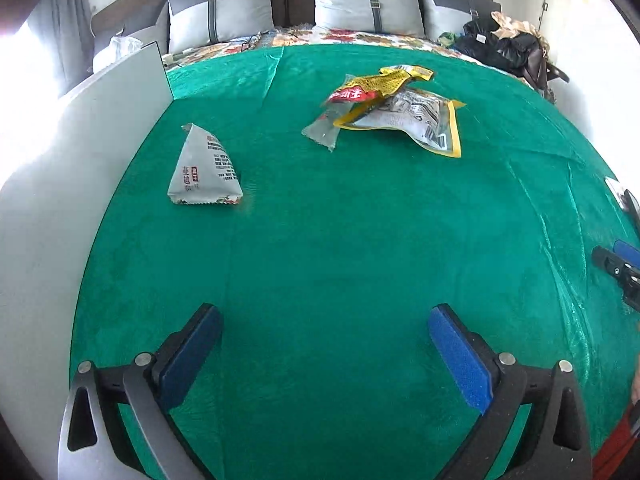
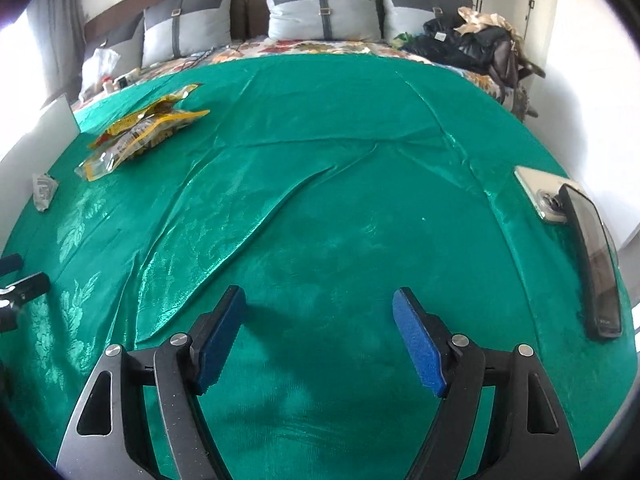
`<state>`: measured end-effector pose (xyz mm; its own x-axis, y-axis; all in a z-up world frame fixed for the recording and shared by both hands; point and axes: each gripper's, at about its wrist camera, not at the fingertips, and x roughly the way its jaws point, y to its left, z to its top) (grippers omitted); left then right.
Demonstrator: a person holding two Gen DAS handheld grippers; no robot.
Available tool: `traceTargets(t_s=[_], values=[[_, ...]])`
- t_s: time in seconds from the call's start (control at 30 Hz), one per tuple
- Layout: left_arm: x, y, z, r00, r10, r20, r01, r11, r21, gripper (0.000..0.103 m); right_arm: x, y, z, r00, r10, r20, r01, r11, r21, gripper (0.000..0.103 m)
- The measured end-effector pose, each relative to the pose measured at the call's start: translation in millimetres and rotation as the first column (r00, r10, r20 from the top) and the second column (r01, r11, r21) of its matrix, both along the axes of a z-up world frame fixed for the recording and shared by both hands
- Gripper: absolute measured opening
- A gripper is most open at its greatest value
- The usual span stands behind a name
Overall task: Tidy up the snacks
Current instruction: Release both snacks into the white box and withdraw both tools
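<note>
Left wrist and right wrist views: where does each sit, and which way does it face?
Left wrist: on the left tongs, angled down over the green cloth at the grey snack packet; right tongs at edge.
Right wrist: on the right tongs, facing bare cloth, phones right.
Shared: yellow snack bags, pillows.

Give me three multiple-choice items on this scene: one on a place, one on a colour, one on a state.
1. The grey triangular packet lies:
A. on the pillows
B. on the cloth near the white board
C. under the phones

2. The cloth is:
A. green
B. red
C. white

3. The left gripper is:
A. shut on a packet
B. open, empty
C. shut, empty

B: it lies beside the white board.
A: green all over.
B: pads apart, only cloth between.
</note>
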<state>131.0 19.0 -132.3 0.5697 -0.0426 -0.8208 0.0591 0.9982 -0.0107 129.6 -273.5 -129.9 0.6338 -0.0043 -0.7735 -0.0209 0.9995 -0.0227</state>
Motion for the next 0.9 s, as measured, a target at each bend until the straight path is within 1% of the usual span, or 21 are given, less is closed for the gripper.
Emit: traceTargets(t_s=[0.07,0.13,0.2,0.47,0.9], values=[[-0.8,0.3,-0.8,1.0,0.001,0.009,-0.001,1.0,-0.001,0.103,1.4,1.7,-1.4,1.0,0.007,0.008,-0.007,1.0,-0.008,0.079],[-0.9,0.3,-1.3,1.0,0.003,0.013,-0.003,1.0,-0.001,0.103,4.1,2.7,-5.0,1.0,0.005,0.0,-0.005,1.0,-0.013,0.082],[-2.2,0.6,-1.0,1.0,0.003,0.014,-0.003,1.0,-0.002,0.103,6.8,1.6,-6.2,1.0,0.0,-0.003,0.0,1.0,0.005,0.084],[-2.4,0.9,-1.1,1.0,0.005,0.014,-0.005,1.0,-0.002,0.103,10.3,2.9,-9.0,1.0,0.003,-0.012,-0.003,1.0,0.007,0.09],[-2.5,1.2,-1.1,1.0,0.012,0.014,-0.012,1.0,0.0,0.103,9.9,2.9,-8.1,1.0,0.006,-0.013,-0.006,1.0,0.009,0.091]])
